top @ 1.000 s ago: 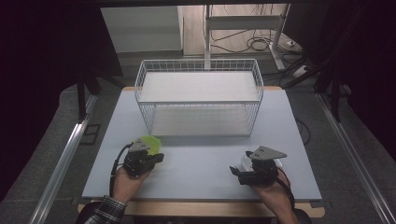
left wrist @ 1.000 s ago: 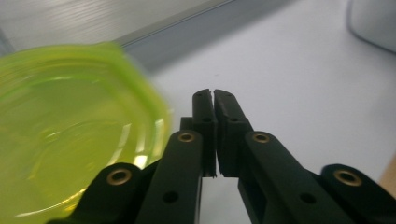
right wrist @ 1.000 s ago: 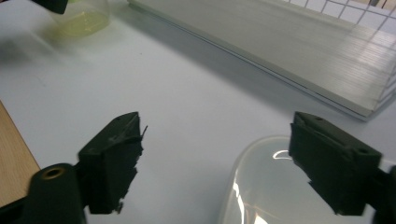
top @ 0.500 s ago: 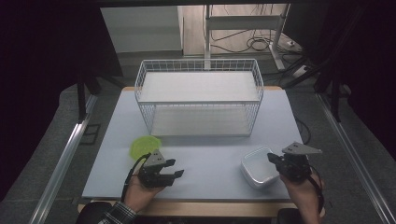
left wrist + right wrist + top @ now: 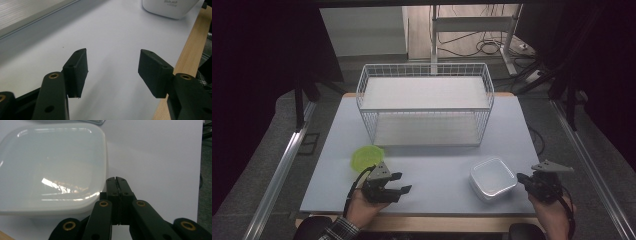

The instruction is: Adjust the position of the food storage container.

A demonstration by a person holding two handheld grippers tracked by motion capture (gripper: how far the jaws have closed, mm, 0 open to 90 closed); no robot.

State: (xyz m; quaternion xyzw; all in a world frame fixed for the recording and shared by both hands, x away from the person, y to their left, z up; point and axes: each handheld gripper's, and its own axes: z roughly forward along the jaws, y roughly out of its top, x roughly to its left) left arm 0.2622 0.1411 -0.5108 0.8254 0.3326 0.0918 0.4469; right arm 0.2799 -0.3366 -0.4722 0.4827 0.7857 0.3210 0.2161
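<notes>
A pale blue-grey mat (image 5: 432,165) is covering the wooden table (image 5: 452,223), whose light edge is showing along the near side. A white wire basket (image 5: 425,102) is standing toward the far end of the mat. Beyond it, dark curtains are closing in the room on both sides, and cables are lying on the floor behind.

The left gripper (image 5: 398,183) is hovering near the front edge with its jaws spread and nothing between them; they have just been opening. A lime green bowl (image 5: 366,157) is sitting just beside it, partly hidden by the gripper. The right gripper (image 5: 523,178) is holding its jaws pressed together, empty, just beside the white square container (image 5: 492,178). In the left gripper view that container (image 5: 170,8) is being cut off at the top.
</notes>
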